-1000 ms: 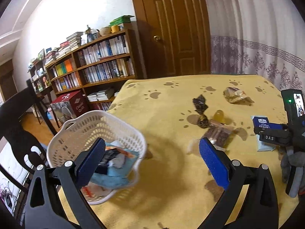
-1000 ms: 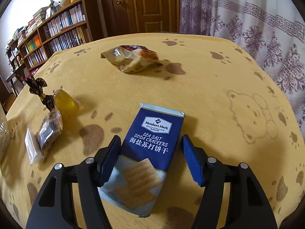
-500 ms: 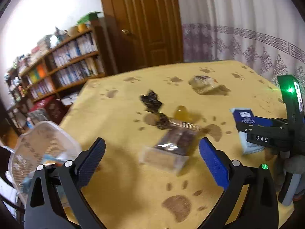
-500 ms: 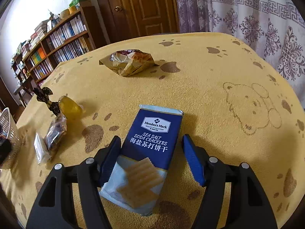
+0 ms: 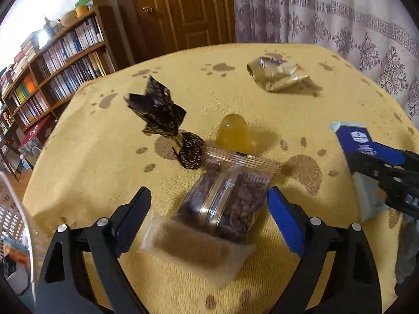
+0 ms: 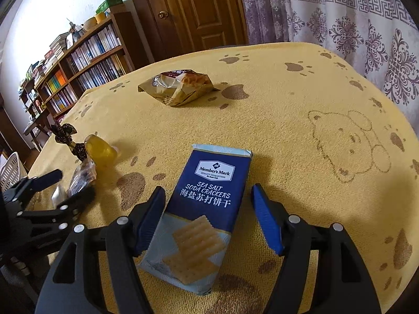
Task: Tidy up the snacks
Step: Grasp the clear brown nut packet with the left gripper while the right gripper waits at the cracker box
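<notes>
My left gripper (image 5: pixel 209 219) is open, its blue pads on either side of a clear packet of dark snack pieces (image 5: pixel 222 204) lying on the yellow cloth. Just beyond the packet lie a black-and-gold wrapped sweet (image 5: pixel 167 125) and an amber jelly cup (image 5: pixel 234 132). My right gripper (image 6: pixel 209 219) is open around a blue pack of soda crackers (image 6: pixel 207 201), flat on the cloth; the pads stand apart from its sides. A crumpled beige snack bag (image 6: pixel 178 86) lies farther back. The white basket (image 5: pixel 13 214) shows at the left edge of the left wrist view.
The table carries a yellow cloth (image 6: pixel 301 110) with paw and bear prints. A bookcase (image 5: pixel 60 55) and a wooden door (image 5: pixel 183 7) stand behind it, a patterned curtain (image 6: pixel 353 21) to the right. The left gripper (image 6: pixel 52 191) shows at the left of the right wrist view.
My left gripper has swung right from the basket and come down around the clear snack packet. The right gripper has stayed around the cracker pack, shifting only slightly.
</notes>
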Demonstrator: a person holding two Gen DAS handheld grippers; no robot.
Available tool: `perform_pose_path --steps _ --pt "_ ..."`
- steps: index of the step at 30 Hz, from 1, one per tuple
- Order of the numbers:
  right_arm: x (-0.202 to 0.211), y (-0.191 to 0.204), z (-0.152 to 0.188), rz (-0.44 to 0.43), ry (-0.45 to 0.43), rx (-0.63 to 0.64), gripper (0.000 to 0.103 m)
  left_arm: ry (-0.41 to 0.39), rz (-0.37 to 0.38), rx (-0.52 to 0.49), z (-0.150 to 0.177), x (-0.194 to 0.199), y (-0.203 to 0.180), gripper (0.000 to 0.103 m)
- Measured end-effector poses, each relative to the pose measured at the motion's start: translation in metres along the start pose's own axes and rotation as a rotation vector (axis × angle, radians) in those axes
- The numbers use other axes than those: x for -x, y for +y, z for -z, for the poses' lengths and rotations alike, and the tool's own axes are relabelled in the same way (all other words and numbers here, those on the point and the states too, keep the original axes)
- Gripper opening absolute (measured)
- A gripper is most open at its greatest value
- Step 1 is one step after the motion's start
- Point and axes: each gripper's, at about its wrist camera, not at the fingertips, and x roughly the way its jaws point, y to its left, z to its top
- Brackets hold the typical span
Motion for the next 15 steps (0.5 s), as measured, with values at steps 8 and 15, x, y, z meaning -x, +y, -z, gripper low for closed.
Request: perform_pose_path --steps 8,15 --pt "0.000 0.000 0.001 0.001 -0.001 0.002 0.068 0.016 0.053 0.022 -0.002 -0.007 -0.003 0.061" --pt "0.000 0.001 0.001 0.000 -0.001 0.001 0.068 0.001 0.073 0.077 0.006 0.009 0.000 0.056"
